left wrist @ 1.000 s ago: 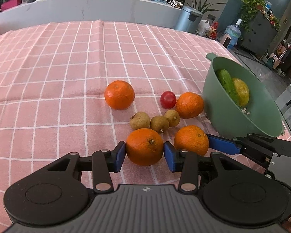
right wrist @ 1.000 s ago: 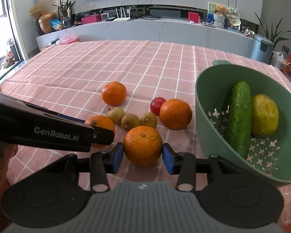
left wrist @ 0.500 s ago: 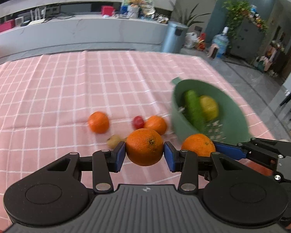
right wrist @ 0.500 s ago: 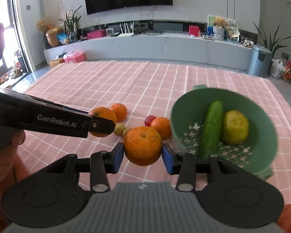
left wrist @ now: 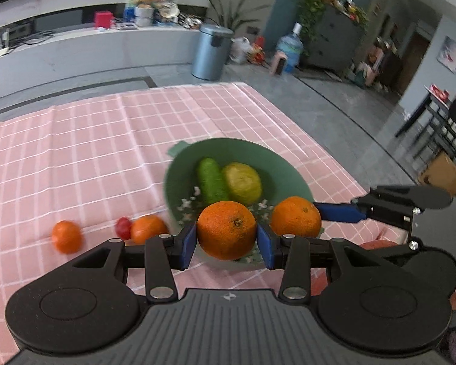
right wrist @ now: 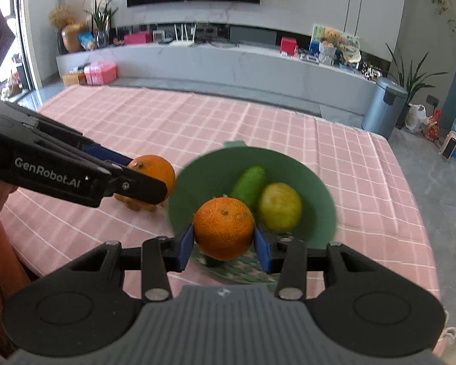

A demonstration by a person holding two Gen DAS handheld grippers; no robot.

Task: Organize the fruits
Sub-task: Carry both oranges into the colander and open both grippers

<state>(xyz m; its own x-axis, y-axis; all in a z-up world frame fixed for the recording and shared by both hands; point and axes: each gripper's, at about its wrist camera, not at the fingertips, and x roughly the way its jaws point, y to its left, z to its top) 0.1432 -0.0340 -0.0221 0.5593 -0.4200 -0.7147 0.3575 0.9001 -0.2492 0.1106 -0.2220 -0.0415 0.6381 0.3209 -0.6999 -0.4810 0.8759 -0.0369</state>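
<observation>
My left gripper (left wrist: 226, 240) is shut on an orange (left wrist: 226, 229), held in the air over the near rim of the green colander bowl (left wrist: 288, 170). Just to its right, my right gripper (right wrist: 224, 241) is shut on a second orange (right wrist: 224, 228), also above the bowl (right wrist: 319, 188). Inside the bowl lie a cucumber (right wrist: 249, 182) and a yellow-green citrus (right wrist: 279, 206). On the pink checked cloth to the bowl's left rest an orange (left wrist: 66, 236), a small red tomato (left wrist: 123, 228) and another orange (left wrist: 149, 231).
Small brown fruits (right wrist: 136, 205) lie on the cloth, partly hidden under the left gripper's finger. The table's right edge (left wrist: 334, 164) runs close behind the bowl, with floor beyond. A person's hand (right wrist: 3, 191) holds the left gripper.
Both grippers have lifted their oranges off the cloth and carried them up and to the right, from beside the loose fruit to above the green bowl. The grips have not changed.
</observation>
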